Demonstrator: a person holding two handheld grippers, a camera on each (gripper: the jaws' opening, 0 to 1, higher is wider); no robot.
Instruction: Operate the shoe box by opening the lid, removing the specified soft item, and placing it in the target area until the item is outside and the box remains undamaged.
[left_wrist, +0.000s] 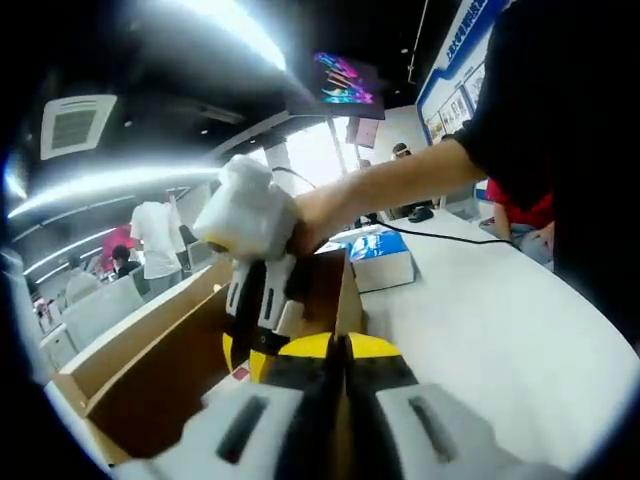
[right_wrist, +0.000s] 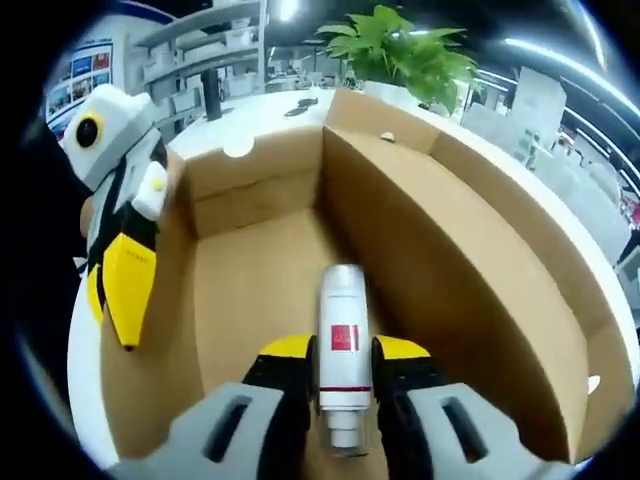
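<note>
On the white table (left_wrist: 500, 330) sits the open cardboard shoe box (right_wrist: 450, 240), its lid already swung back and standing as a tall brown wall along one side, so the opening step looks done and the removal is in hand. Inside it, in the right gripper view, the right gripper (right_wrist: 343, 395) has its yellow-tipped jaws closed against the sides of a white tube (right_wrist: 343, 340) with a red label, which lies lengthwise on the box floor, cap end toward the camera. That tube is the only thing I can see in the box, so I judge it to be the item to take out, though how soft it is I cannot tell from here. It looks smooth and cylindrical, likely to slip if held loosely.

At the box's near wall the left gripper (right_wrist: 125, 290) hangs over the edge in the right gripper view; in its own view the left gripper (left_wrist: 335, 365) shows its jaws pressed together with nothing seen between them, just by the cardboard rim.

Next, by my reckoning, comes a straight lift of the tube clear of the walls, without scraping the lid, then a carry out to open table. A blue-and-white box (left_wrist: 378, 255) stands farther off on the table.
</note>
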